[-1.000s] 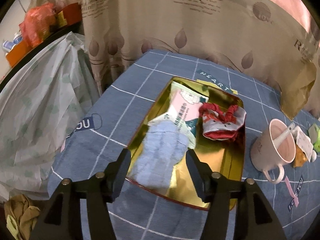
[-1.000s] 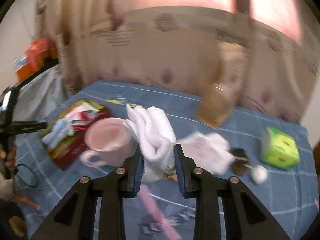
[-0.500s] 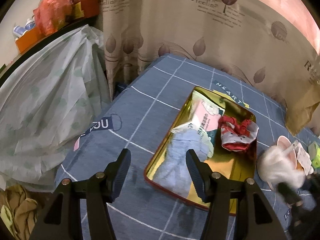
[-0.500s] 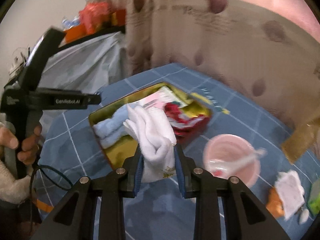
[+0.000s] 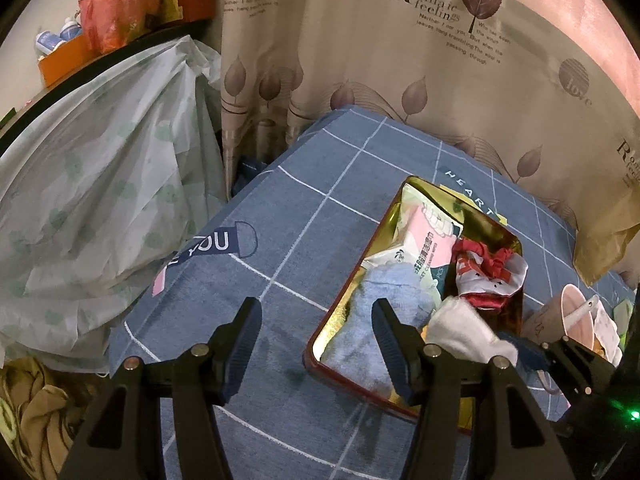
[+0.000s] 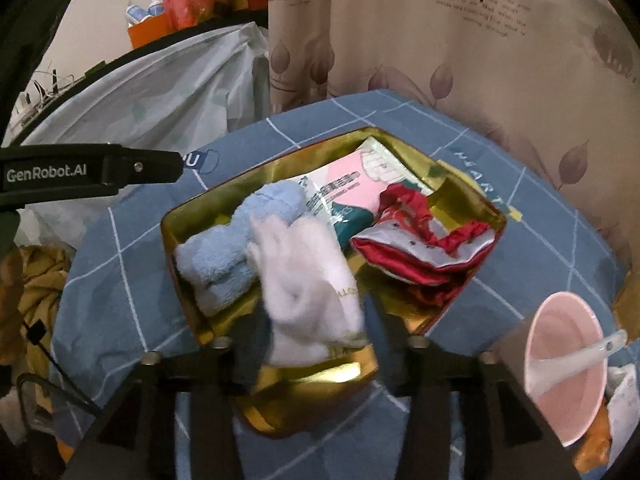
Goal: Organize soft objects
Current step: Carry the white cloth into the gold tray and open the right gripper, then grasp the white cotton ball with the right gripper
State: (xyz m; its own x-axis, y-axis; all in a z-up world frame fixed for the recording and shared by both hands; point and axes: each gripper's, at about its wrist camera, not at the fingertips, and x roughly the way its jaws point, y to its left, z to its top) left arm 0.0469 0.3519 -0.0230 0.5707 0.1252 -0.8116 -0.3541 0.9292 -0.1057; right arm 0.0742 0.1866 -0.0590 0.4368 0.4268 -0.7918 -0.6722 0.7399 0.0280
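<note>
Over the gold tray (image 6: 192, 216), white sock (image 6: 308, 284) points forward between right gripper's (image 6: 316, 344) parted (blurred) jaws.

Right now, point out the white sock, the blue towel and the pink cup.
white sock (image 6: 308, 292), right wrist view, middle of its bunched body.
blue towel (image 6: 236, 248), right wrist view, middle of the roll.
pink cup (image 6: 560, 368), right wrist view, inner wall.

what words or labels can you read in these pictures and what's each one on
"Romantic feelings": beige leaf-print curtain; its smaller lines are too small to read.
"love": round mark on the same curtain.
"YOU": dark tag printed on the blue checked tablecloth.
"HEART": printed on the tablecloth beside the gold rectangular tin tray.
"GenRobot.AI": black left tool.
Pink wipes packet: print unreadable.
</note>
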